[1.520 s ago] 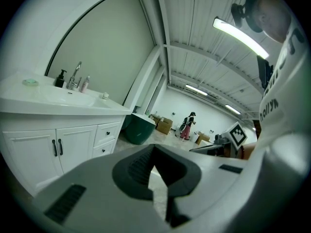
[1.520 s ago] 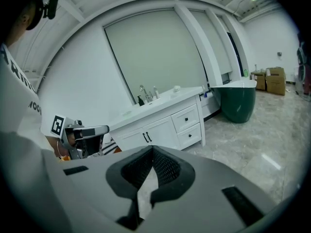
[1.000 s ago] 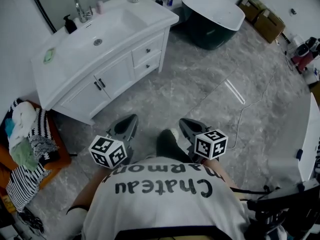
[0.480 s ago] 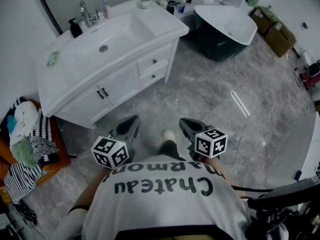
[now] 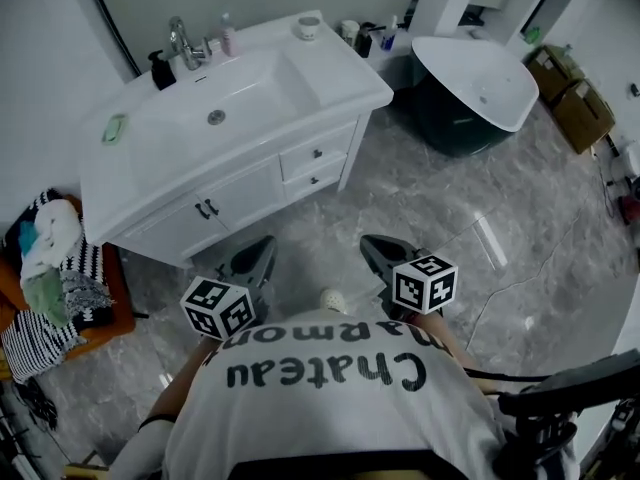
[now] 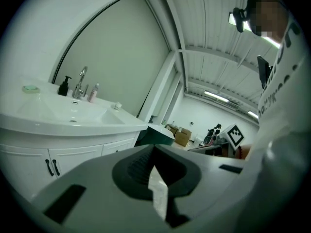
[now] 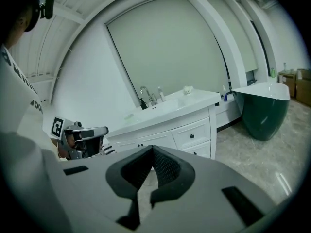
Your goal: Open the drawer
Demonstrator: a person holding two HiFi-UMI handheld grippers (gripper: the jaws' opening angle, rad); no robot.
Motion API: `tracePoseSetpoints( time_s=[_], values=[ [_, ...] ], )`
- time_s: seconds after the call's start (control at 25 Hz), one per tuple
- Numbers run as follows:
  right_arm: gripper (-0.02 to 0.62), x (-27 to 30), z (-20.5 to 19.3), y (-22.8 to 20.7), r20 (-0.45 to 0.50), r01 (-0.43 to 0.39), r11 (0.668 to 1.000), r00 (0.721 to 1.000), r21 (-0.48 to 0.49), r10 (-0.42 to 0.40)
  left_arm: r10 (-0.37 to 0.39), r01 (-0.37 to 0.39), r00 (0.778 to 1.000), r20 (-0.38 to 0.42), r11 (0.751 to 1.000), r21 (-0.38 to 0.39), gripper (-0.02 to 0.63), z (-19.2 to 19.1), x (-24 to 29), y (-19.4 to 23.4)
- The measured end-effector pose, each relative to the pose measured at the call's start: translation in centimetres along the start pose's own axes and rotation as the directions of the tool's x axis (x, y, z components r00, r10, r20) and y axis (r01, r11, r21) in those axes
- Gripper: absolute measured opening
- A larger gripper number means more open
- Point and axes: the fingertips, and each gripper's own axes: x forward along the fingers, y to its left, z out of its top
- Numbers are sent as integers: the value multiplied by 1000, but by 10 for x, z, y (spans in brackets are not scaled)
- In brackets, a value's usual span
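Note:
A white vanity (image 5: 150, 193) with a sink stands ahead of me on the left. Its two drawers, upper (image 5: 318, 154) and lower (image 5: 315, 180), are both closed, each with a small dark knob. In the right gripper view the upper drawer (image 7: 192, 136) lies straight beyond the jaws, well out of reach. My left gripper (image 5: 258, 253) and right gripper (image 5: 375, 251) hover side by side over the grey floor, short of the vanity. Both are shut with nothing between the fingers. The left gripper (image 6: 154, 149) points past the cabinet doors (image 6: 51, 166).
A dark green bathtub (image 5: 475, 88) stands to the right of the vanity. A pile of laundry (image 5: 50, 278) lies on the left and cardboard boxes (image 5: 570, 98) at the far right. A faucet (image 5: 182, 40) and bottles sit on the counter. A cable (image 5: 500, 278) runs across the floor.
I have walked closer to the vanity, which now sits lower and larger in the head view. Both grippers came along with me and stayed shut.

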Motion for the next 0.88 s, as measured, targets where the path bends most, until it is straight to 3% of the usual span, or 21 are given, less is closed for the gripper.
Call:
tracePoseSetpoints(
  time_s=[0.52,0.88],
  values=[
    [11,31,41,-73,-49,-88,994,995,-64,85,113,-111,993,46,993,-37,8,17,72,13],
    [11,47,42,-89,-81,-140,987,988,-78,134,161,-159,986,45,986,-50,8,11,87,19]
  ],
)
